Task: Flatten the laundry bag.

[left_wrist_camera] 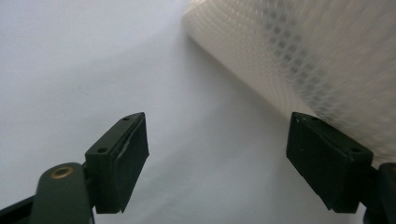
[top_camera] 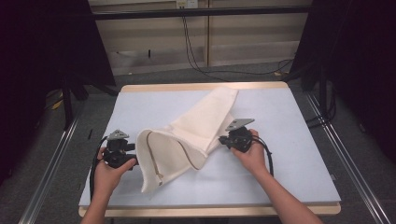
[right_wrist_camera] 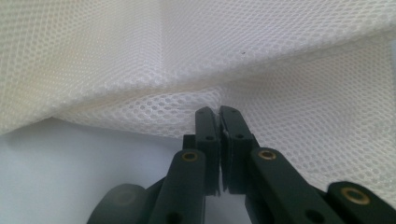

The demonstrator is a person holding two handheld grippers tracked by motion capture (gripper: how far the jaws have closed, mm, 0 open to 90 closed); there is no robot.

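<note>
- Handling a white mesh laundry bag (top_camera: 187,140) on the counter (top_camera: 289,163); looks like a flatten-or-fold job, judged early stage.
- Done so far, as it reads: right gripper (top_camera: 223,140) has its fingers (right_wrist_camera: 208,133) pinched together on the bag's edge at the bag's 3 o'clock side. In the right gripper view the mesh (right_wrist_camera: 280,56) sits right at the closed tips, a thin fold apparently nipped between them.
- Left gripper (top_camera: 135,154) sits at the bag's 9 o'clock side, fingers (left_wrist_camera: 123,161) wide apart, nothing between them. In the left gripper view the bag's rolled edge (left_wrist_camera: 317,60) lies just beside the far finger; touching or not, cannot tell.
- Left to do, by my reading: left side needs a grip, then the raised mouth has to be pulled flat. Bag is still bunched and partly standing, not flat.
- Position: bag is around the counter's centre, between both grippers.
- Orientation: long axis runs diagonally, from roughly 7 o'clock near the person to 1 o'clock at the far side. The narrow flat end (top_camera: 224,95) points to 1 o'clock; the open, zippered mouth (top_camera: 156,158) faces 7 to 8 o'clock, toward the left gripper.
- Zipper trim (top_camera: 194,156) curves round the mouth, so that end is lifted off the counter.
</note>
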